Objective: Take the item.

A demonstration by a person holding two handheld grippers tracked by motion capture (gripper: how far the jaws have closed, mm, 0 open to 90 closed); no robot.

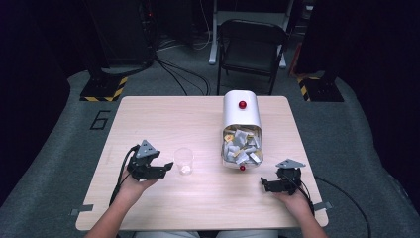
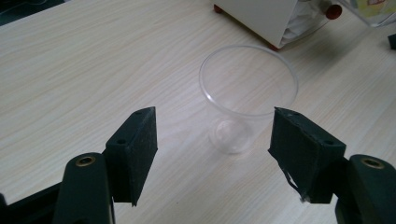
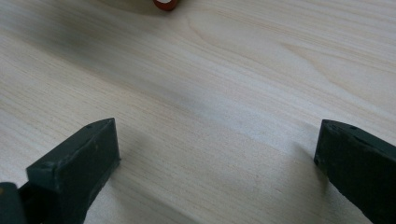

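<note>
Lab or recording studio, not a home. Dark room with black walls or drapes all round. Grey carpet floor [image 1: 59, 148] with a "6" [image 1: 100, 119] marked on it. Two black stand bases with yellow-black hazard tape [image 1: 104, 89] at the far left and right. Cables [image 1: 171, 67] run loose across the floor to dark equipment at the back. Folding chair [image 1: 250, 49] behind a small plain wood surface [image 1: 163, 119], lit from above. Grey tape tabs [image 1: 81, 210] mark the near corners. A person wears a cabled tool [image 1: 168, 166] on each hand.
</note>
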